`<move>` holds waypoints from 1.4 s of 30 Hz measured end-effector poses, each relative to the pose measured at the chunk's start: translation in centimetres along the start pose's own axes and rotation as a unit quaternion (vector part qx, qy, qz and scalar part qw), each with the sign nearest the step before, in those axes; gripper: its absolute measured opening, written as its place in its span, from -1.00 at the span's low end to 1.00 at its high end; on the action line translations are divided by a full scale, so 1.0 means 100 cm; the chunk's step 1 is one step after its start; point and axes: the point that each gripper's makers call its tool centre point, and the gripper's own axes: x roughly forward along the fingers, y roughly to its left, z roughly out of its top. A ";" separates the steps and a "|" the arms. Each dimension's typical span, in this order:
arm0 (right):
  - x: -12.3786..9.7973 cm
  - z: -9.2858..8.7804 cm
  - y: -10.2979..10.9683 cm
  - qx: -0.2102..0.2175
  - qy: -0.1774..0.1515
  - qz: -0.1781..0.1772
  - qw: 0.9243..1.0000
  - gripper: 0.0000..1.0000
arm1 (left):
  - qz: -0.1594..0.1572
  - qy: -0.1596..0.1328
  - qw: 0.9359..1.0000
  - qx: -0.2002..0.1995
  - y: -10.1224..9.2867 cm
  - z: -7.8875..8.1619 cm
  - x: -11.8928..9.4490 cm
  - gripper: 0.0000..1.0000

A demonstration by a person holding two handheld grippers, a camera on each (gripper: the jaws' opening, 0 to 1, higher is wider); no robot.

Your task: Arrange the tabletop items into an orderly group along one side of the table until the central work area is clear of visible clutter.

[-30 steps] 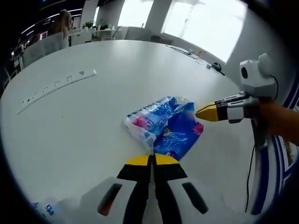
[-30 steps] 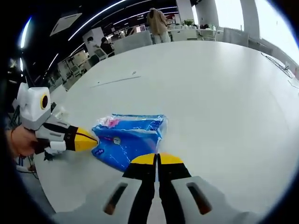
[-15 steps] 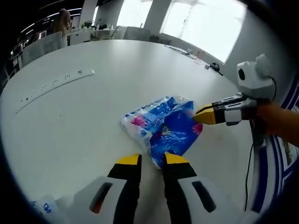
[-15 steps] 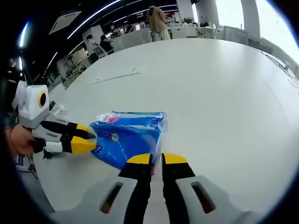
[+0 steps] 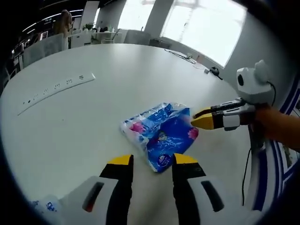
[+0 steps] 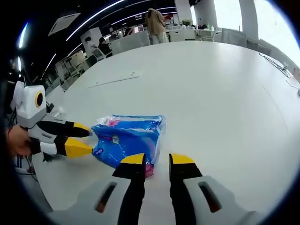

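- Blue plastic, shiny and soft: the tissue pack (image 5: 159, 138) lies flat on the white table (image 5: 70, 122), and I take it as my landmark.
- At the left of the pack, my left gripper (image 5: 150, 160) has spread its yellow-tipped jaws since a second ago, when they were pressed together. They now stand apart on both sides of the pack's near corner and hold nothing yet.
- At the right of the pack, my right gripper (image 6: 157, 159) has done the same. Its jaws have opened from closed and now stand beside another corner of the pack, also with nothing between them.
- I judge this as the preparation for a two-sided grasp, so that the pack can be carried to one side of the table.
- Far behind the pack, a white power strip (image 5: 56, 86) lies on the table, well apart.
- Beyond the pack the tabletop is bare and wide, so there is much room to move. The table edge is near my hands, behind both grippers.
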 end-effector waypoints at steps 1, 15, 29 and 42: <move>-0.001 0.001 0.000 -0.001 -0.001 -0.001 1.000 -0.64 | -0.001 -0.001 1.000 0.000 0.000 0.001 -0.001 -0.30; -0.016 0.016 0.008 0.002 -0.027 -0.001 1.000 -0.55 | 0.008 -0.019 1.000 0.003 0.001 0.015 -0.021 -0.07; -0.036 0.030 0.025 0.000 -0.052 0.003 0.999 -0.47 | 0.018 -0.045 0.999 0.006 0.004 0.033 -0.051 0.02; -0.058 0.039 0.045 -0.003 -0.079 0.014 0.997 -0.39 | 0.027 -0.066 0.997 0.003 0.011 0.042 -0.085 0.10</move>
